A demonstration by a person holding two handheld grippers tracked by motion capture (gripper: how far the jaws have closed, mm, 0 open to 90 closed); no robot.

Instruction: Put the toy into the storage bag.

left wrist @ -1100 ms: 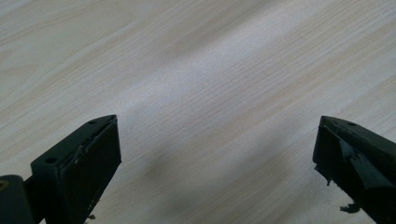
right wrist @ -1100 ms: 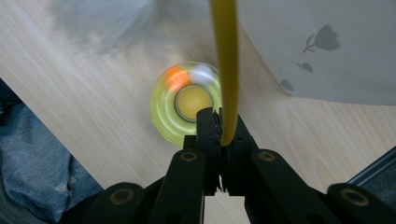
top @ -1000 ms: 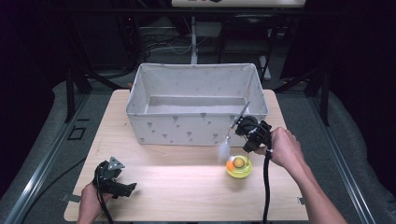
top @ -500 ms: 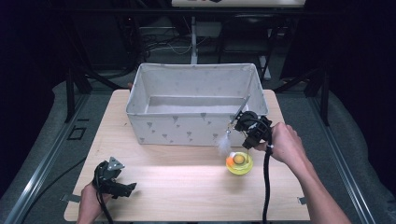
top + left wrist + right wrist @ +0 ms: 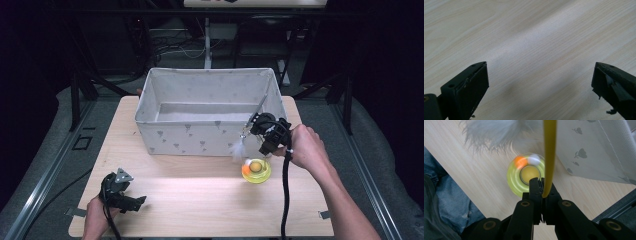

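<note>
One table (image 5: 200, 200), one grey bin (image 5: 210, 112) at its far side, with lots of bare wood in front of the bin. Right gripper (image 5: 542, 185) is clamped tight on a yellow wand (image 5: 549, 155), held by the bin's front right corner; the wand's feather (image 5: 239, 148) dangles against the bin's front wall. One yellow toy (image 5: 256, 170) sits just below. Left gripper (image 5: 539, 85) is spread wide with nothing in it, far down-left of the bin near the table's near edge.
</note>
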